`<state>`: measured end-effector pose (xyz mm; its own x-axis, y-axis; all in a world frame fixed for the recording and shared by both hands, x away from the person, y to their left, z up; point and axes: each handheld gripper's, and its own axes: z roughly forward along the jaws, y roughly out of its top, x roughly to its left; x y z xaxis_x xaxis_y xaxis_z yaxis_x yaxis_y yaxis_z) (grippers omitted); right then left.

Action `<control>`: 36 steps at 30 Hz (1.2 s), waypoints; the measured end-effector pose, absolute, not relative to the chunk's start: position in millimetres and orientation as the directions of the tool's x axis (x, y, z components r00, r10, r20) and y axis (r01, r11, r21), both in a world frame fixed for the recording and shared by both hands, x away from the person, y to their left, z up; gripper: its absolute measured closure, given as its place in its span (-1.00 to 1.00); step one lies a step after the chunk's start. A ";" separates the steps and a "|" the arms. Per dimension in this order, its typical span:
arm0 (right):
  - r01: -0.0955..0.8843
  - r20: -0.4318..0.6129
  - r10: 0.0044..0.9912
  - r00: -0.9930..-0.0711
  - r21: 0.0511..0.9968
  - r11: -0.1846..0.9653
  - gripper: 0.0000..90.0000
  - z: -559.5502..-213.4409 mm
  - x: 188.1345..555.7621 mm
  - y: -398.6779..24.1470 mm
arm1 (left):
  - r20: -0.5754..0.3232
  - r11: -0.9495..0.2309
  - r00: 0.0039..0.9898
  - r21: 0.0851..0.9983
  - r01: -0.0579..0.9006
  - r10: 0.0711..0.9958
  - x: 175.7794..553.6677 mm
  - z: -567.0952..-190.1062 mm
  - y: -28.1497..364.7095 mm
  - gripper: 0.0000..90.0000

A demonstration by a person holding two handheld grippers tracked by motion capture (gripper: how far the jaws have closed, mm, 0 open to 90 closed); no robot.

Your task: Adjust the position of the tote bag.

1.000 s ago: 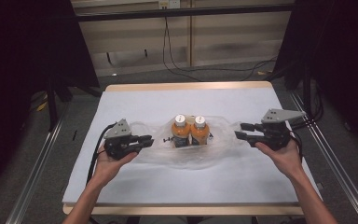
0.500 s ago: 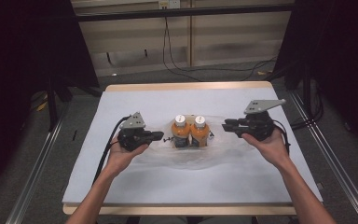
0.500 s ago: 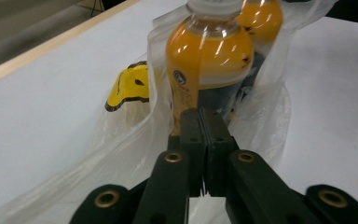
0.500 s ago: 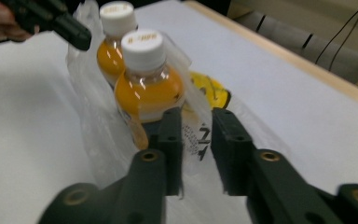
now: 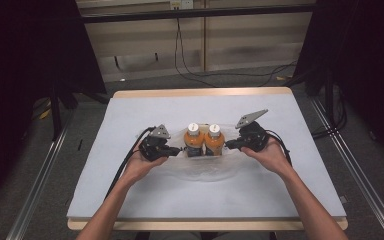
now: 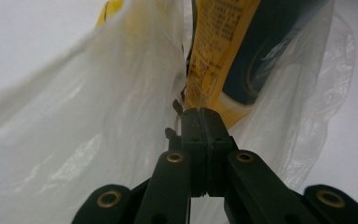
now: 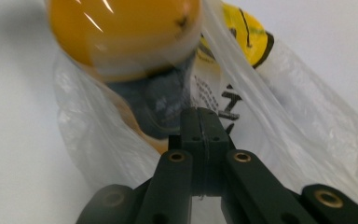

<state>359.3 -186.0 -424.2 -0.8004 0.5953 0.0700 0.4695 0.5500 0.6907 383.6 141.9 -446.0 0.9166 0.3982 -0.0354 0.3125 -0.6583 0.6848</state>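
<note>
With both claws pinched tight on the thin clear plastic bag (image 5: 200, 167), left claw (image 5: 176, 149) and right claw (image 5: 230, 145) flanking two orange white-capped bottles (image 5: 204, 142) mid-bench (image 5: 130, 200): could easily tear the film or tip the bottles if yanked unevenly.

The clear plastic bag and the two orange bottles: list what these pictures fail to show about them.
- Left gripper view: bottle cap cut off by top edge; label print blurred.
- Right gripper view: label veiled by bag film.
- High view: bag outline faint; whether the shut left gripper and right gripper pinch film is too small.
</note>
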 end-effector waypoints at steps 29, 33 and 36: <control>0.563 0.039 0.644 -0.764 0.529 0.635 1.00 -465.5 371.4 -185.8 | 0.046 -0.743 0.910 0.595 0.307 0.413 381.9 -469.1 141.8 1.00; 0.554 0.017 0.642 -0.767 0.523 0.648 1.00 -464.8 370.5 -186.2 | 0.042 -0.747 0.911 0.588 0.310 0.411 383.1 -468.2 146.5 1.00; 0.545 -0.001 0.638 -0.770 0.518 0.659 1.00 -464.3 368.8 -186.3 | 0.080 -0.761 0.906 0.575 0.300 0.417 379.8 -467.3 147.7 0.99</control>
<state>368.8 -186.3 -464.3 -0.7702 0.6379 -0.0012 0.5452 0.6593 0.5178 379.8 147.7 -467.3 0.9056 0.4166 0.0800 0.2995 -0.7614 0.5749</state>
